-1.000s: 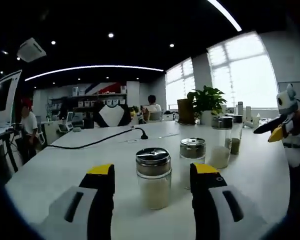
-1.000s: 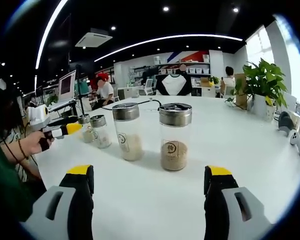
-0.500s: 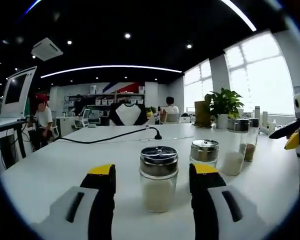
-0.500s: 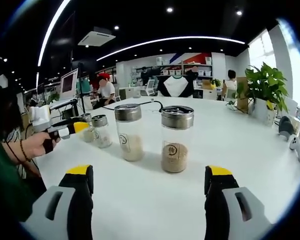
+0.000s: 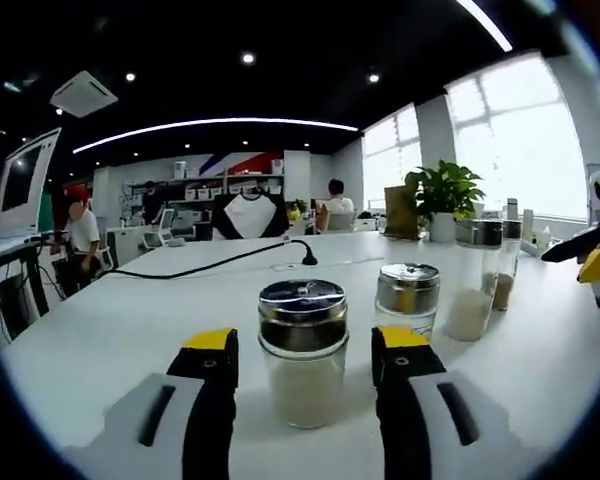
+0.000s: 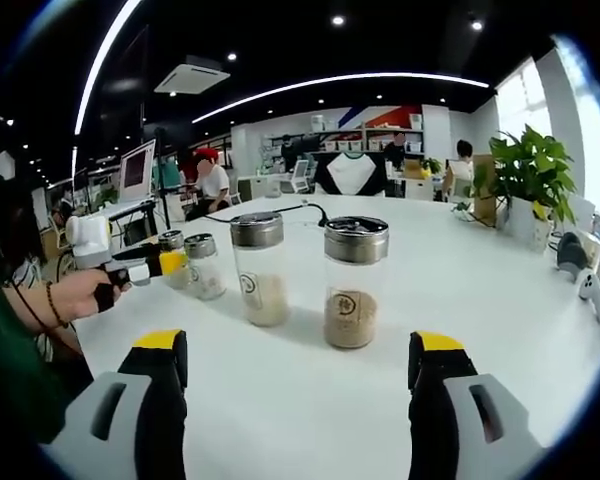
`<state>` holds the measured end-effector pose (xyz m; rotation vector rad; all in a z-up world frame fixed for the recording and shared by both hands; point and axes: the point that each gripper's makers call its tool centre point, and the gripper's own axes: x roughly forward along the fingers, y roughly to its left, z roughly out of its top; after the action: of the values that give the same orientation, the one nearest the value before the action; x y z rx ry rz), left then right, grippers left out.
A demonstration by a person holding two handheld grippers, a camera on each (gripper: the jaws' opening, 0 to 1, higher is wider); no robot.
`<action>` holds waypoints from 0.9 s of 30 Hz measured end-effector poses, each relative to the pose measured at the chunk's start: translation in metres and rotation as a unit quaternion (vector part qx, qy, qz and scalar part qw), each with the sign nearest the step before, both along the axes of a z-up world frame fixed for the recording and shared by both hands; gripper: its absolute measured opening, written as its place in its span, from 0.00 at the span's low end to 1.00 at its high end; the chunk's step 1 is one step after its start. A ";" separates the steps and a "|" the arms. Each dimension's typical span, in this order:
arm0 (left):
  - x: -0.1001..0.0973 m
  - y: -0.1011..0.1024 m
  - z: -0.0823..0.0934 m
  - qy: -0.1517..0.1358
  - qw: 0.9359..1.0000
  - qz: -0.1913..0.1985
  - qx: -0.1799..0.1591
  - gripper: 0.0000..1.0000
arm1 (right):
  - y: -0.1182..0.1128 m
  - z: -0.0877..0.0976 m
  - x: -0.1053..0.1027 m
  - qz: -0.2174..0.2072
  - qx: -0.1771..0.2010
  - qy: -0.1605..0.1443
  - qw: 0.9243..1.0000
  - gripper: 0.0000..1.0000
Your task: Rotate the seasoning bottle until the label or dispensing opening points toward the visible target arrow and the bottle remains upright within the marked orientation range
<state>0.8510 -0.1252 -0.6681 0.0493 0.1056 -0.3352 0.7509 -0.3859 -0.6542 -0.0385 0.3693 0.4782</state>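
- Four seasoning bottles stand upright in a row on the white table (image 5: 100,330).
- Left gripper (image 5: 305,365) is spread wide, jaws flanking the nearest seasoning bottle (image 5: 302,350) without touching it.
- Right gripper (image 6: 298,385) hangs released, well back from the bottles.
- Advice: close squarely below the cap, then twist level, keeping the base flat.

White table (image 6: 500,300), jars (image 6: 355,283), perhaps cable (image 5: 210,265)
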 end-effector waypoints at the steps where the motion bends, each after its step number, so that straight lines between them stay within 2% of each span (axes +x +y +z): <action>1: 0.000 0.000 0.000 0.002 1.000 0.000 -0.002 0.55 | -0.001 0.000 0.000 -0.001 0.000 0.001 1.000 0.94; 7: 0.000 0.001 -0.005 0.012 1.000 -0.004 -0.006 0.40 | -0.002 -0.002 0.000 -0.002 0.000 0.003 1.000 0.93; 9: -0.003 0.000 -0.011 0.030 0.999 -0.006 -0.021 0.35 | -0.001 -0.003 0.001 -0.002 0.000 0.005 1.000 0.93; 12: 0.000 0.001 -0.008 0.016 1.000 -0.009 -0.014 0.35 | -0.001 -0.004 0.001 -0.002 0.002 0.006 1.000 0.93; 27: 0.001 0.001 -0.007 0.017 1.000 -0.019 -0.014 0.35 | -0.001 -0.004 0.001 -0.003 0.003 0.009 1.000 0.93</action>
<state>0.8523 -0.1244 -0.6755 0.0189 0.1330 -0.3753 0.7522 -0.3868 -0.6586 -0.0264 0.3846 0.4734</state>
